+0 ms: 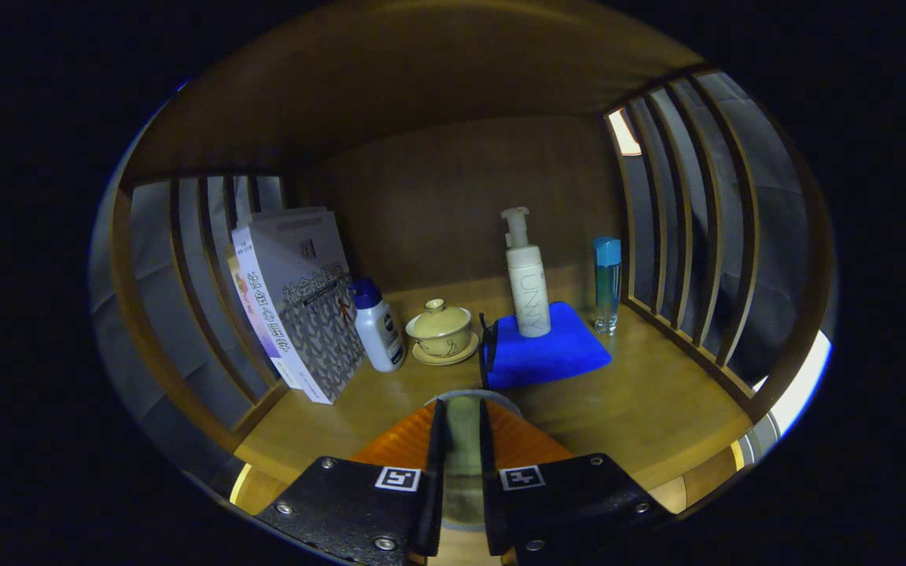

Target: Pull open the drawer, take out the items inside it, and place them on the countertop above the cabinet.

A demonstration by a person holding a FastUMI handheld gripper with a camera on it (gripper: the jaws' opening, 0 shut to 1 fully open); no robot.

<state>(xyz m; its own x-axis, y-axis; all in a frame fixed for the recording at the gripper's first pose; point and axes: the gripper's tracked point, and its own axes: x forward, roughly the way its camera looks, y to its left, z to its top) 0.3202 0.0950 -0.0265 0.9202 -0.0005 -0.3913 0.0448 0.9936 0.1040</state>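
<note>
The fingers (pixel 461 417) stand close together, a narrow gap between them, pinching nothing that can be made out, tips over the near part of a wooden countertop (pixel 642 409). Just ahead of them lies a blue cloth (pixel 555 358), and a white pump bottle (pixel 526 283) stands upright on its far part. Left of the cloth sits a pale lidded cup (pixel 441 326) on a saucer (pixel 445 355). A white bottle with a blue cap (pixel 377 326) stands beside it. Further left, books (pixel 300 303) lean against the slatted left side (pixel 185 299). On the right, near the slatted right side (pixel 705 236), stands a slim clear bottle with a blue cap (pixel 607 284). A wooden back panel (pixel 453 196) closes the far end. No drawer is visible.
</note>
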